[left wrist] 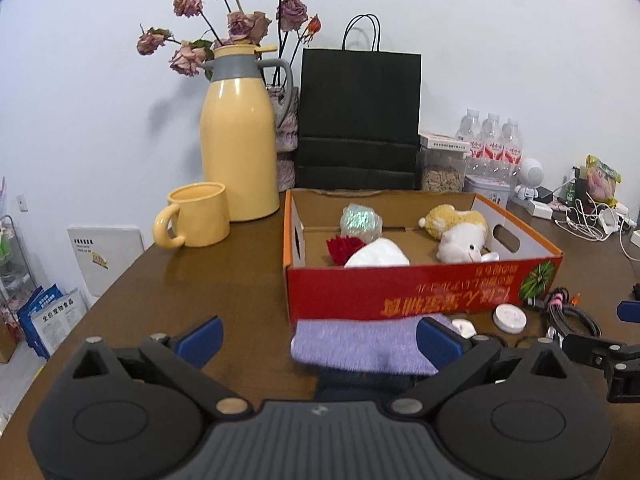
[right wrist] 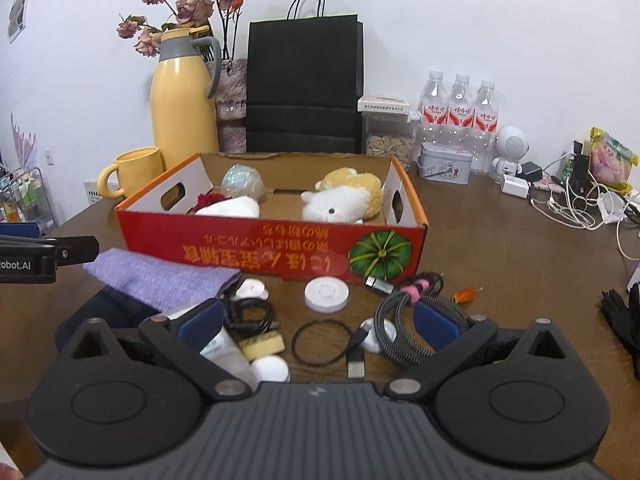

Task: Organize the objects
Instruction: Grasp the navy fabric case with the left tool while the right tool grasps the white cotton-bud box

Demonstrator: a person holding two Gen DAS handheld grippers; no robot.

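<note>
Two grippers, both with jaws spread wide. The left gripper [left wrist: 320, 338] hangs over one purple cloth [left wrist: 360, 344] lying between its jaws — just short of the red box [left wrist: 400, 288], which holds two plush toys [right wrist: 344, 196]. Between the right gripper's [right wrist: 318, 326] jaws: one black ring [right wrist: 322, 342], one white disc [right wrist: 326, 294] beyond.

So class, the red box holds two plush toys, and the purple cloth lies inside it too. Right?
Not quite. The purple cloth lies on the table in front of the red box, not inside it; the right wrist view shows this. The plush toys are in the box.
</note>
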